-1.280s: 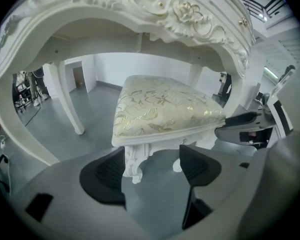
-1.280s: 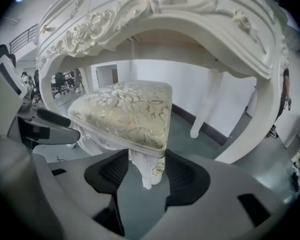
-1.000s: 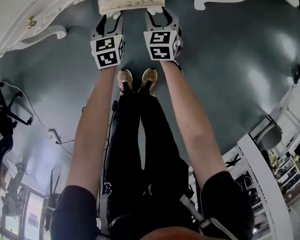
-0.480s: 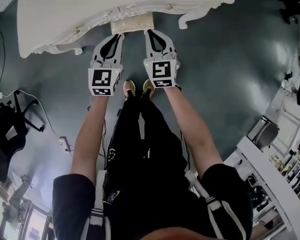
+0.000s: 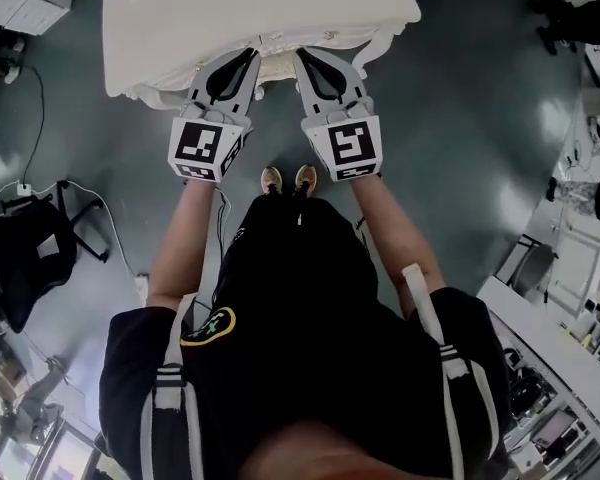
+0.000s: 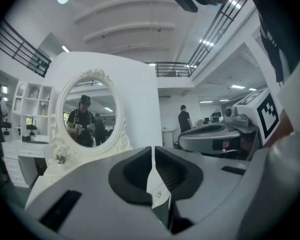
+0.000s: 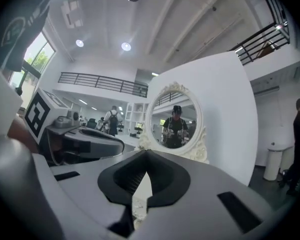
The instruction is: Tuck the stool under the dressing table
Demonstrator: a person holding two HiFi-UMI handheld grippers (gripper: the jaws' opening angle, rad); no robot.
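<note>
From the head view, the white dressing table (image 5: 260,13) stands ahead of me, and only a strip of the cream stool cushion (image 5: 277,67) shows below its front edge, between my grippers. The left gripper (image 5: 251,58) and right gripper (image 5: 302,57) are held up side by side over that edge, both shut with nothing between the jaws. In the left gripper view the left gripper (image 6: 151,150) points level at the table's oval mirror (image 6: 90,115). The right gripper (image 7: 144,154) faces the same mirror (image 7: 174,118) in the right gripper view.
My shoes (image 5: 288,178) stand on the dark floor just short of the table. A black chair (image 5: 25,258) and cables (image 5: 40,183) are at the left, white shelving (image 5: 550,353) at the lower right. People (image 6: 185,119) stand in the hall behind.
Both grippers have risen from down at the stool's cushion to the level of the table top, and their jaws have closed. The stool now sits further under the table.
</note>
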